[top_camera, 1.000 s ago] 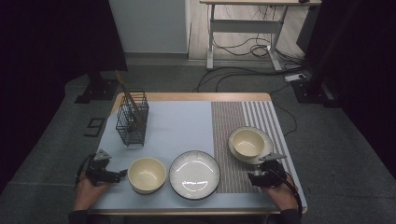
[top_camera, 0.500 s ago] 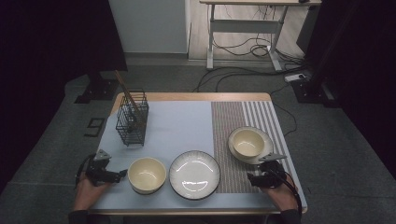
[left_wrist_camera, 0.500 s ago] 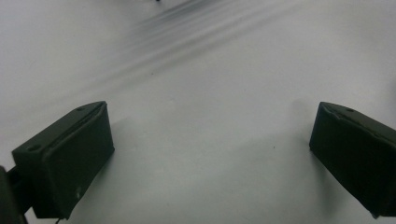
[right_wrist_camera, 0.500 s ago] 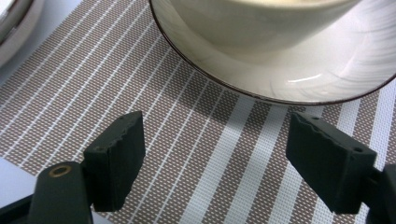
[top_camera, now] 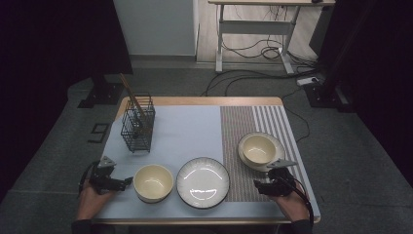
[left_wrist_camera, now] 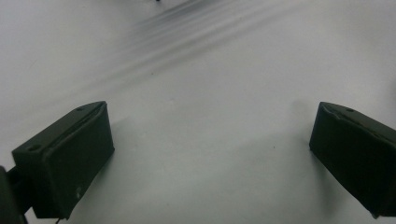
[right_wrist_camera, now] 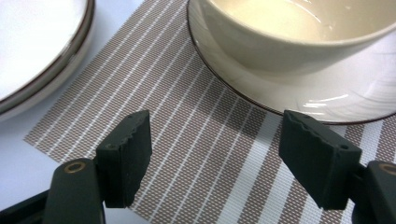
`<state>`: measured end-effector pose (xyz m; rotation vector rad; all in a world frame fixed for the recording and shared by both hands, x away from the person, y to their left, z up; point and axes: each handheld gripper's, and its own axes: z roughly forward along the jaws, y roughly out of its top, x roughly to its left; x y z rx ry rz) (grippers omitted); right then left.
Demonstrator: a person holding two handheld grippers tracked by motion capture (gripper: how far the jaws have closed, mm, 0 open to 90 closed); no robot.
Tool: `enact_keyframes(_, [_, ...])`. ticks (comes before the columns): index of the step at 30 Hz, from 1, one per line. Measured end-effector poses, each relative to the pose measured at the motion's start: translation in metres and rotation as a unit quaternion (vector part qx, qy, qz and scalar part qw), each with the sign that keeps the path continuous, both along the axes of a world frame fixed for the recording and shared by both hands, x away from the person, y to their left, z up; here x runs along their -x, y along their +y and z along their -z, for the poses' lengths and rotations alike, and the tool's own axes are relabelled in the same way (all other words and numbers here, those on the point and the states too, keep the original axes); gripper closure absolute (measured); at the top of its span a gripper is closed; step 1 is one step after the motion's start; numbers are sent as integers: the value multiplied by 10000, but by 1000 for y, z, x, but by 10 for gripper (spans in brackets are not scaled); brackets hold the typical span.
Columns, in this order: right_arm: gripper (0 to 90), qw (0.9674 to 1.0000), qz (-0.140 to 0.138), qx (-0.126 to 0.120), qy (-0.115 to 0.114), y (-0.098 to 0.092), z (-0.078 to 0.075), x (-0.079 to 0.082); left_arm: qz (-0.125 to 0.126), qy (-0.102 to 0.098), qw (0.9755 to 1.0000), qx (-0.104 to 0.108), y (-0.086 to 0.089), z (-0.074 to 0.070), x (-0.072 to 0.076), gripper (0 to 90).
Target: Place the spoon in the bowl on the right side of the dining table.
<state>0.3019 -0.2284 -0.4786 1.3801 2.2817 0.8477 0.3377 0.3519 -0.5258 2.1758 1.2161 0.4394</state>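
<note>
The right gripper (right_wrist_camera: 212, 158), jaws apart and just narrowing on nothing, sat just short of the saucer (right_wrist_camera: 299, 100) bearing the bowl (right_wrist_camera: 280, 32) straight ahead; left gripper (left_wrist_camera: 210, 158) gaped too.

Two black grippers are seen, the left gripper (top_camera: 127, 181) and the right gripper (top_camera: 256, 185), each topped by a grey three-cornered plate and trailed by a black cable. The fingers (right_wrist_camera: 125, 156) are blocky and matt black, with ridged inner pads and a brass-ringed screw hole. Dark sleeves are worn.
</note>
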Motion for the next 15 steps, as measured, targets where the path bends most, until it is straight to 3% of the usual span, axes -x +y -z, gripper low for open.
enact_keyframes(7, [274,9997,-173,-144,56,9,-8,0,0,0,10000,-1,0,0,0,0])
enact_keyframes(10, [262,9990,-380,-231,48,15,-11,-2,0,-3,10000,-1,0,0,0,0])
enact_keyframes(13, [263,9989,-436,131,-93,25,-15,-3,0,-2,10000,-1,0,0,0,0])
enact_keyframes(15, [261,9981,-559,239,-87,32,-18,-4,0,-4,10000,-2,0,0,0,0])
